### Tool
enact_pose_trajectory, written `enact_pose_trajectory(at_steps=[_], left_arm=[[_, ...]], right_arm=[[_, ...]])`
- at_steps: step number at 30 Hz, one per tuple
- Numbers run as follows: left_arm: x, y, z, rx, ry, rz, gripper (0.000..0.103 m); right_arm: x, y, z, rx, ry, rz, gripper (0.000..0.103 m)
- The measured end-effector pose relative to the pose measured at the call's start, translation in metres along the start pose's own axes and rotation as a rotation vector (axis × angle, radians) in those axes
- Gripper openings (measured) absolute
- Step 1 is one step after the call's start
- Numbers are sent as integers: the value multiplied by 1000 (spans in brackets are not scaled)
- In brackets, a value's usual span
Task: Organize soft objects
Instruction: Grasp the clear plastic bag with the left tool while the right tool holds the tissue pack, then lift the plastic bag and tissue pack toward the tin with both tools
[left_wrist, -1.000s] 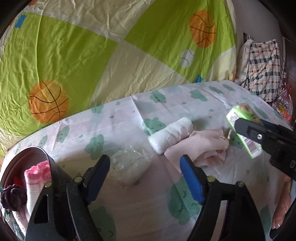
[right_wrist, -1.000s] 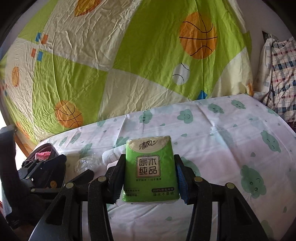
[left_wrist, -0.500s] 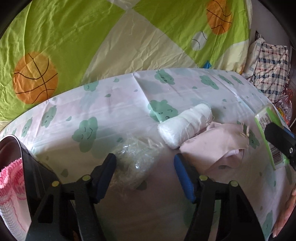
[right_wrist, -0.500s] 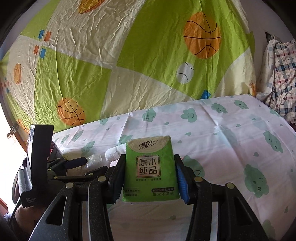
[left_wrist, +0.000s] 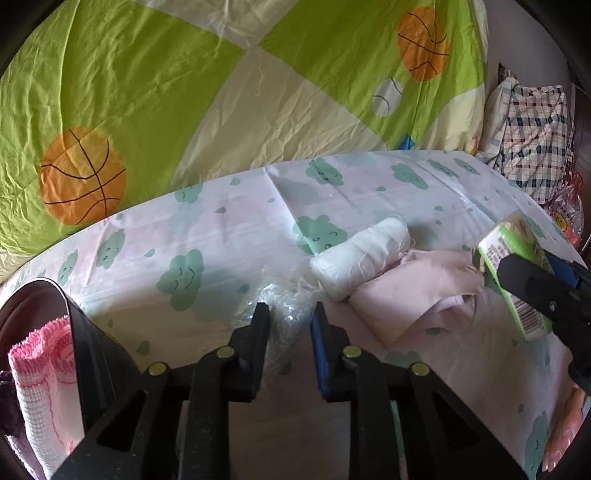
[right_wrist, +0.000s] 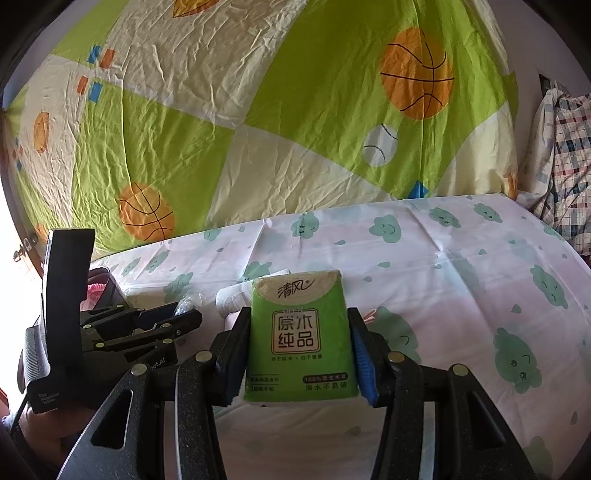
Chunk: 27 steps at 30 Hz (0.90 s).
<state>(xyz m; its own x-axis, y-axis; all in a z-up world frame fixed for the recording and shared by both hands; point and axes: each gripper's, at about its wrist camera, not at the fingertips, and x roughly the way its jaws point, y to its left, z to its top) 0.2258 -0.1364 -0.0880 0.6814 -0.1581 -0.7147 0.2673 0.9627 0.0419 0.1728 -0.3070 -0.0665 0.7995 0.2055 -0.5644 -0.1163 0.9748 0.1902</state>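
A green tissue pack (right_wrist: 300, 336) is held upright at lower centre, while a clear crumpled bag (left_wrist: 286, 306), white roll (left_wrist: 360, 256) and pink cloth (left_wrist: 413, 291) are spread mid-frame.

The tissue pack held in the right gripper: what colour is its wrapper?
Green tissue pack with a beige top band; clearest in the right wrist view.

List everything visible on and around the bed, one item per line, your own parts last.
Crumpled clear plastic bag: one, transparent, between the left tongs' tips.
Rolled white gauze bandage: one, white, mid-bed, touching the cloth.
Folded pale pink cloth: one, pink, right of the roll.
Green tissue pack: one, green, held off the bed.
Dark round bin: one, black, far left, holding a pink-and-white knitted towel.
Basketball-print quilt: one, green and cream, behind.
Plaid fabric bundle: one, far right.
Left tongs: nearly closed on the bag.
Right tongs: gripping the pack.
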Motion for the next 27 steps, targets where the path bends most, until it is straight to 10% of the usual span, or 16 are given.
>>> enact_pose_trajectory(at_steps=[27], left_arm=[[-69,7,-46,-73,-174,-1,13]], right_arm=[[-26,27,-7,-91,-135,34,52]])
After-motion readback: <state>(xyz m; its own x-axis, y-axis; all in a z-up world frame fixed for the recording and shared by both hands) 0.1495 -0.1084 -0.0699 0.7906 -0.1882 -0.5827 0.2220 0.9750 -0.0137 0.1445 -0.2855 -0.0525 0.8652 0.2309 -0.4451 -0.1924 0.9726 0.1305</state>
